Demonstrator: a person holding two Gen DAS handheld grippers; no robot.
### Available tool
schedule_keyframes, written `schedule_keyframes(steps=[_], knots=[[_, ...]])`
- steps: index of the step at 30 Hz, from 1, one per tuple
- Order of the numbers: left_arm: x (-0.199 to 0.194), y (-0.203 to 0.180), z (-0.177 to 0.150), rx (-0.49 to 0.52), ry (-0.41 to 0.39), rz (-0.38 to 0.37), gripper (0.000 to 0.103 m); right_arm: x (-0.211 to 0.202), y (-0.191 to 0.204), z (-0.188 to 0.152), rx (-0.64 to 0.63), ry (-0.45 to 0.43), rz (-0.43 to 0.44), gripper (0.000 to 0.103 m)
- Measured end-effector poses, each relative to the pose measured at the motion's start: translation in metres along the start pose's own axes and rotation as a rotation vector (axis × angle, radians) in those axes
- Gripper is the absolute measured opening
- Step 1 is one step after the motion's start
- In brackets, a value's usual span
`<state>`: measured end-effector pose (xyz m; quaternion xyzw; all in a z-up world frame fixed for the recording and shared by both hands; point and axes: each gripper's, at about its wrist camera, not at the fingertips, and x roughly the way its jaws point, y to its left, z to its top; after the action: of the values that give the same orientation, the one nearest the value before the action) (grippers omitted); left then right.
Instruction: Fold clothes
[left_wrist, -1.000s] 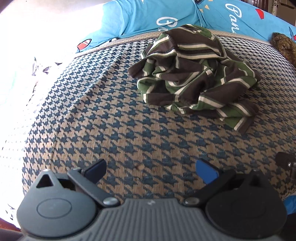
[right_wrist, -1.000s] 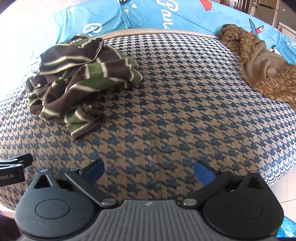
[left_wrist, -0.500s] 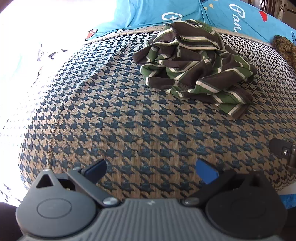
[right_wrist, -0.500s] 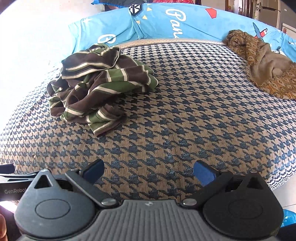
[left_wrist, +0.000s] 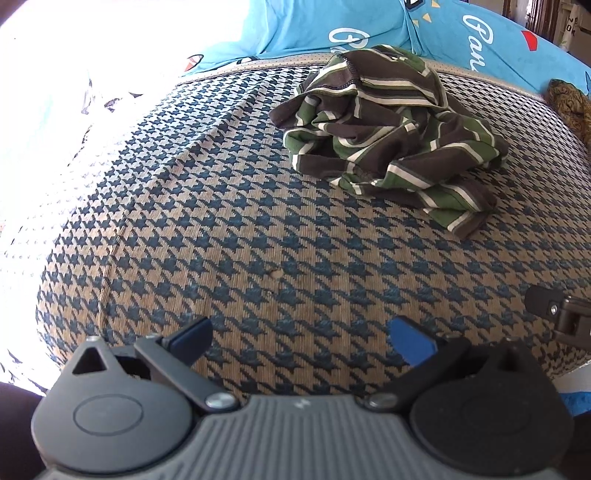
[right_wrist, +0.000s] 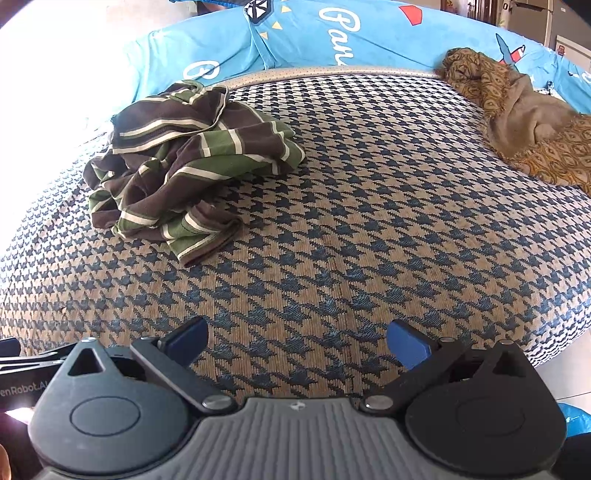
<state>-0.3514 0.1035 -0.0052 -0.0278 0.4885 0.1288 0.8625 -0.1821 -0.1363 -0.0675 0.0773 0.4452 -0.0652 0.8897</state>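
Observation:
A crumpled brown, green and white striped shirt (left_wrist: 391, 140) lies in a heap at the far side of the houndstooth mat (left_wrist: 258, 240); in the right wrist view the same striped shirt (right_wrist: 188, 162) sits at the far left of the mat (right_wrist: 369, 221). My left gripper (left_wrist: 301, 341) is open, low over the mat's near edge, well short of the shirt, with nothing between its blue pads. My right gripper (right_wrist: 297, 341) is open too, over bare mat to the right of the shirt.
A blue printed sheet (right_wrist: 314, 33) covers the bed behind the mat. A brown patterned cloth (right_wrist: 517, 118) is bunched at the mat's far right corner. The other gripper's black body (left_wrist: 561, 314) shows at the right edge. Strong glare whites out the left side.
Both grippers have pulled back and tilted, so the shirt sits farther away in each view. The shirt itself has not moved and both grippers stay open.

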Motion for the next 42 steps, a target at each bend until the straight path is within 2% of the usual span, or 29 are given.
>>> schedule_keyframes(steps=[4, 13, 20, 28, 42], knots=[[-0.003, 0.013, 0.003, 0.022, 0.000, -0.011, 0.103, -0.001, -0.001, 0.000, 0.003, -0.003, -0.009, 0.103], [0.002, 0.007, 0.004, 0.031, 0.001, -0.024, 0.103, -0.002, -0.002, 0.000, -0.011, 0.004, -0.024, 0.103], [-0.007, 0.021, 0.002, 0.037, 0.002, -0.028, 0.103, -0.002, 0.000, -0.001, -0.025, 0.011, -0.019, 0.103], [-0.008, 0.011, 0.006, 0.046, 0.001, -0.028, 0.103, -0.001, 0.002, -0.001, -0.037, 0.020, -0.015, 0.103], [-0.003, 0.017, -0.001, 0.043, 0.004, -0.033, 0.103, 0.000, 0.002, -0.001, -0.040, 0.028, -0.010, 0.103]])
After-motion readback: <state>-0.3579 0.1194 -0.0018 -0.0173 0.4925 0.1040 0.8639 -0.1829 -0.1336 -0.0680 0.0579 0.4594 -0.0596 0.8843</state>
